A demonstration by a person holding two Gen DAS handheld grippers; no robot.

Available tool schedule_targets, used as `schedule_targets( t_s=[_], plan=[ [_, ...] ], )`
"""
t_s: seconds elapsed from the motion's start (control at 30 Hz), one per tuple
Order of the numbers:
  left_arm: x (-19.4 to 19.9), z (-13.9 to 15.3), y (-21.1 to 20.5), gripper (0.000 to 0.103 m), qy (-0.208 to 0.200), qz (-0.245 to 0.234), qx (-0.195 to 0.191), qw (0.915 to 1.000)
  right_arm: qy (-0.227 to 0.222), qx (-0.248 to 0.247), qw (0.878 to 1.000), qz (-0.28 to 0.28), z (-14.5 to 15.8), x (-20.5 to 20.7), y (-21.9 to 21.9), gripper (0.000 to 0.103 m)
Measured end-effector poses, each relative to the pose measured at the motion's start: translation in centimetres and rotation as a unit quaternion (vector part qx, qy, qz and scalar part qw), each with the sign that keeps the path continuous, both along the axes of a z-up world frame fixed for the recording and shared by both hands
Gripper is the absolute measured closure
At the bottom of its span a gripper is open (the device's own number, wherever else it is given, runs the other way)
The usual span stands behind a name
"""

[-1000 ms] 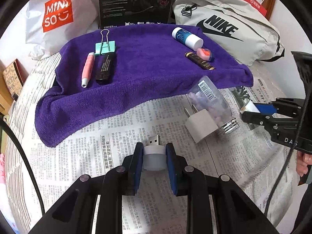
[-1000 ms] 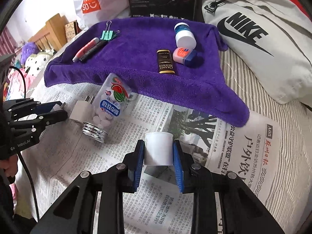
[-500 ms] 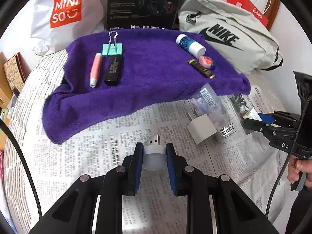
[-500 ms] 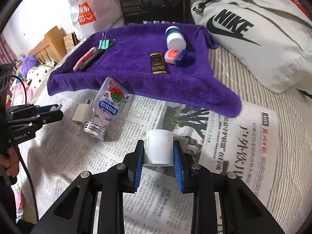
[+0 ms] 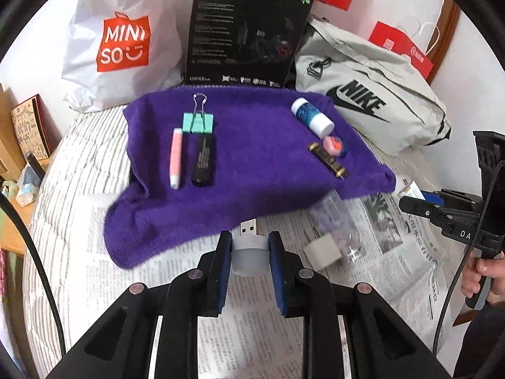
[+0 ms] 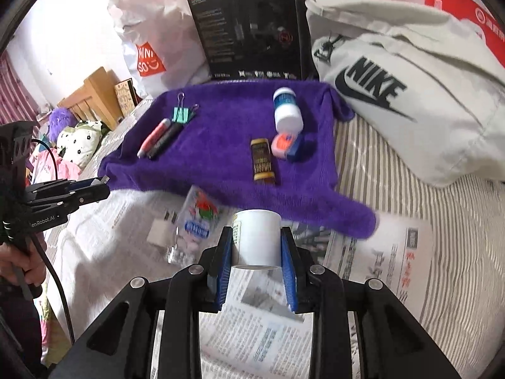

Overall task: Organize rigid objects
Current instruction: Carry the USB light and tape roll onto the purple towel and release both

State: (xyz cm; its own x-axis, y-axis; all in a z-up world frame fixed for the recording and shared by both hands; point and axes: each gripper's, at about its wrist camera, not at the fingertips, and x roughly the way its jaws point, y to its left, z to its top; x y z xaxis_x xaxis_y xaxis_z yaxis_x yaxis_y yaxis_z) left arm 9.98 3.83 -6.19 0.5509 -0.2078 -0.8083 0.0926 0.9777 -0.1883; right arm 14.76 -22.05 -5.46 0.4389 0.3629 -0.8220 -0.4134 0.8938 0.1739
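Observation:
My left gripper (image 5: 249, 252) is shut on a small white USB light (image 5: 248, 251), its plug pointing at the purple towel (image 5: 252, 170). My right gripper (image 6: 256, 246) is shut on a white bottle (image 6: 256, 238), held above the newspaper (image 6: 388, 252). On the towel lie a green binder clip (image 5: 198, 121), a pink pen (image 5: 176, 157), a black stick (image 5: 203, 161), a blue-and-white bottle (image 5: 312, 117), a pink-and-blue eraser (image 5: 335, 146) and a brown tube (image 5: 328, 160). A clear candy bottle (image 6: 197, 221) and a white charger (image 6: 159, 231) rest on the newspaper.
A Miniso bag (image 5: 123, 44), a black box (image 5: 246, 31) and a grey Nike bag (image 5: 369, 101) stand behind the towel. Striped bedding (image 6: 410, 183) lies to the right. A hand (image 5: 483, 274) holds the right gripper's handle; a wooden bed frame (image 6: 91, 94) stands at left.
Both grippers have risen and moved toward the towel with their objects still held. The towel and the items on it look closer and larger.

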Motion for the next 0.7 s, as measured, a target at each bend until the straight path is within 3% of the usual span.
schedule_targets(
  t_s=[0.4, 0.7],
  plan=[
    [2.8, 0.8, 1.7, 0.081, -0.008, 0.011, -0.005, 0.9999, -0.012, 0.008, 1.0, 0.005, 1.8, 4.1, 1.9, 0.074],
    [4.3, 0.5, 2.4, 0.081, -0.007, 0.014, -0.009, 0.9998, -0.017, -0.005, 1.0, 0.013, 0.9, 8.2, 5.0, 0.074]
  ],
)
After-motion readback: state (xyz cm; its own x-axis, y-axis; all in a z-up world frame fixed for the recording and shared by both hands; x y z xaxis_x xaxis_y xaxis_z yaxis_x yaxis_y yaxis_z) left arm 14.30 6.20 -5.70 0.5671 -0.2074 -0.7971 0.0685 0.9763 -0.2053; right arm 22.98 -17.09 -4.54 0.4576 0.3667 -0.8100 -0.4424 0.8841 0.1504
